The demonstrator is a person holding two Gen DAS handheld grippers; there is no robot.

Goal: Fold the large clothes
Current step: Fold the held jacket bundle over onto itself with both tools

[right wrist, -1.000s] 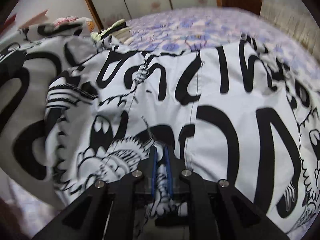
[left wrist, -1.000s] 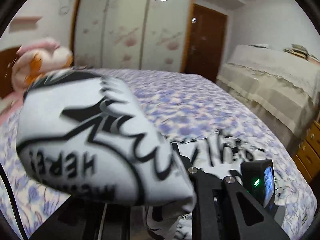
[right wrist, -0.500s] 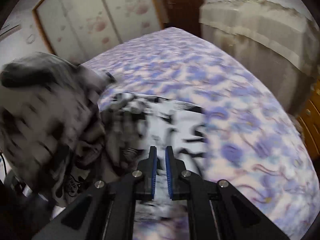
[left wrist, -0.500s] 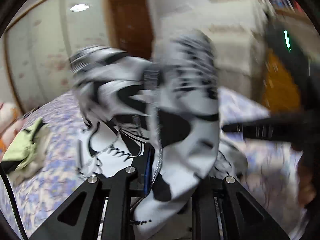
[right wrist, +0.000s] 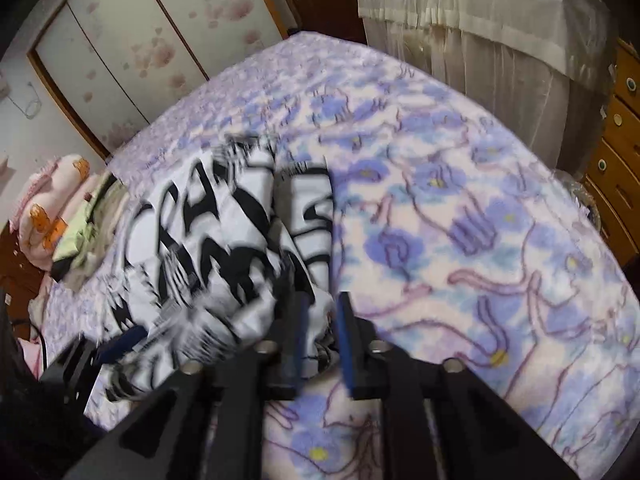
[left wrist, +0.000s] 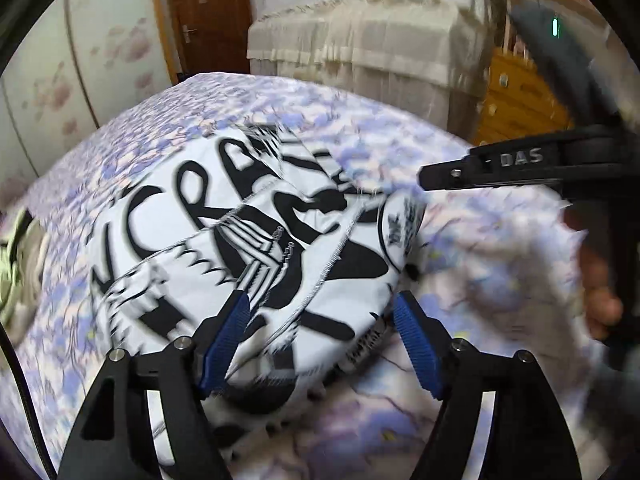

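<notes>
A white garment with bold black graffiti print point(left wrist: 248, 248) lies bunched on the bed. It also shows in the right wrist view point(right wrist: 224, 248). My left gripper point(left wrist: 320, 304) is open, its blue pads point(left wrist: 228, 332) spread wide over the near edge of the garment and holding nothing. My right gripper point(right wrist: 320, 312) hovers at the garment's near right edge with its blue pads point(right wrist: 346, 344) parted a little; cloth lies between and below them. The right gripper's black body point(left wrist: 520, 164) crosses the right side of the left wrist view.
The bed has a purple floral cover point(right wrist: 460, 220). Pink pillows point(right wrist: 48, 200) and a green cloth point(right wrist: 84, 228) lie at its far left. A cloth-draped cabinet point(right wrist: 500, 40) and wooden drawers point(right wrist: 616, 160) stand beyond the right edge. A wardrobe point(right wrist: 140, 40) and door are behind.
The garment was held up in both shut grippers; it now lies dropped on the bed. Both grippers have opened, the left one wide. Both views have swung toward the bed's right side.
</notes>
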